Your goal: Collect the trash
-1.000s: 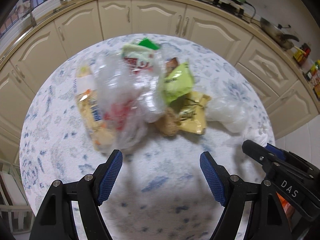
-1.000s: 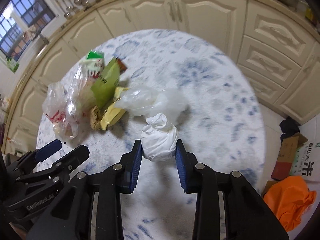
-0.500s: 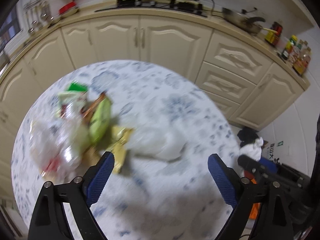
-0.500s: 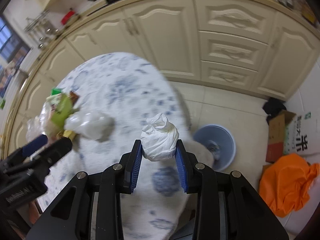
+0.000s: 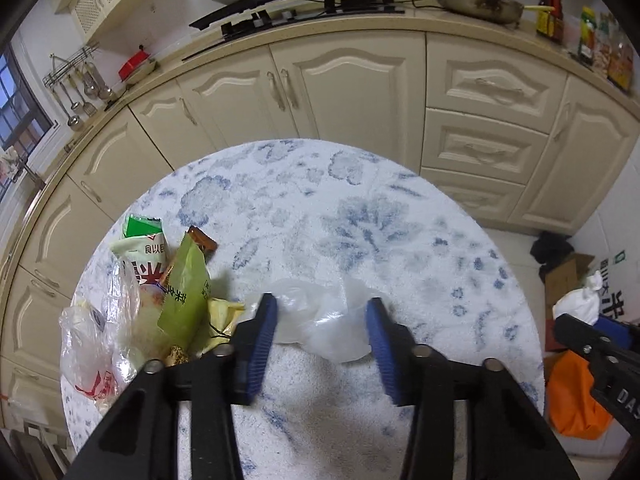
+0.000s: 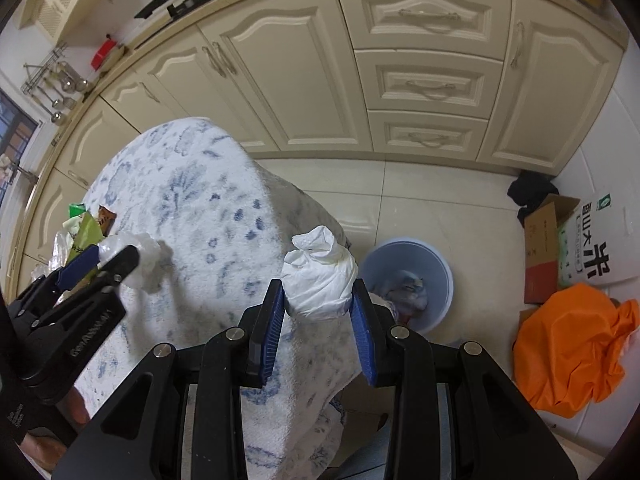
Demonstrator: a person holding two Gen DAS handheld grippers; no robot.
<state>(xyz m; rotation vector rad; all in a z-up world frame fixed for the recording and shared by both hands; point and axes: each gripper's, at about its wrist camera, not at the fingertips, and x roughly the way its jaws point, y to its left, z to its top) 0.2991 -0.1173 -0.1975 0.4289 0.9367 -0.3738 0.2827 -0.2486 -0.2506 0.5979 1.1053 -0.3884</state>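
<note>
Now w/ right gripper (image 6: 318,312) clamping the knotted white plastic wad (image 6: 320,282), centre it over the round blue bin (image 6: 412,280) before release, while left gripper (image 5: 322,320) jaws are closing round the crumpled clear bag (image 5: 320,326) beside it.

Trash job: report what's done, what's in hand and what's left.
Done: the blue bin on the floor already holds some scraps. In hand: the right gripper holds a white wad; the left gripper jaws are closing around a clear bag. Left: the wrappers on the table.
</note>
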